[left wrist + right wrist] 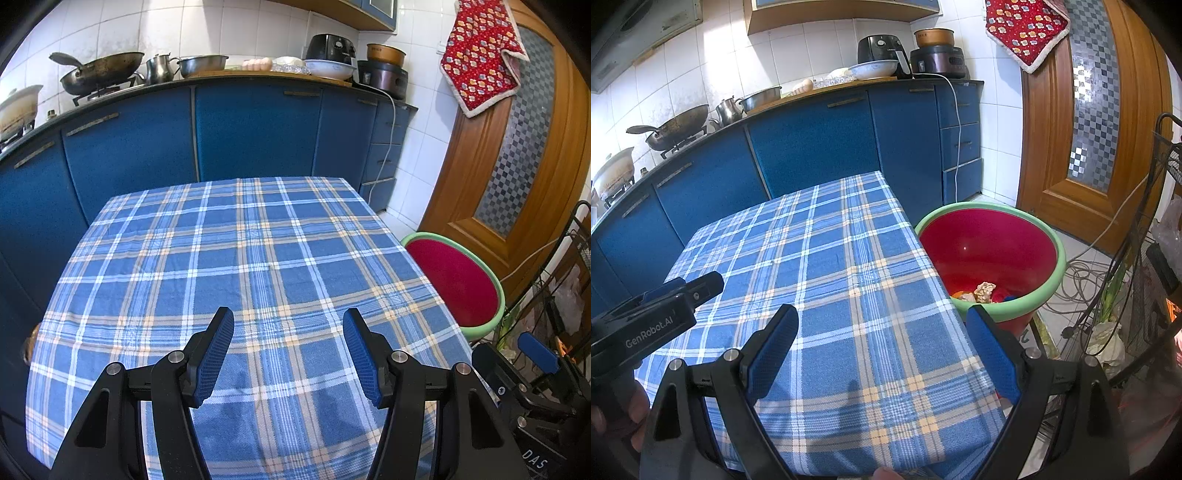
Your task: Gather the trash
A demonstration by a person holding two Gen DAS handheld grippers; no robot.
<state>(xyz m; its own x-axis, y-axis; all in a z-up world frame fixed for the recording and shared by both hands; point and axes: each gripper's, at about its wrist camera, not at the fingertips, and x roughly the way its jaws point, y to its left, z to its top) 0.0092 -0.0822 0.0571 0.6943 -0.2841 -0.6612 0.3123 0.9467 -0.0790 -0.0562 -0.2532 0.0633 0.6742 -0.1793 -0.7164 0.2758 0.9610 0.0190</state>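
Seemingly nothing is left to pick up on the checked tablecloth (258, 258): in the left wrist view the left gripper (288, 354) hangs over its near edge with jaws apart and nothing between them, and the cloth ahead is bare all the way to the blue cabinets (255, 133). Off the table's right side sits the red bin (454, 280) with its green rim, and the right gripper's blue tip pokes in at the far right. In the right wrist view the right gripper (882, 354) also stands wide and empty over the table's near right corner — the bin (990, 247) lies just ahead and to its right, on the floor beside the table. Crumpled trash (984, 292) already rests at the bottom. The right hand is clearly nearer the bin; the left gripper (665, 306) sits at the left.
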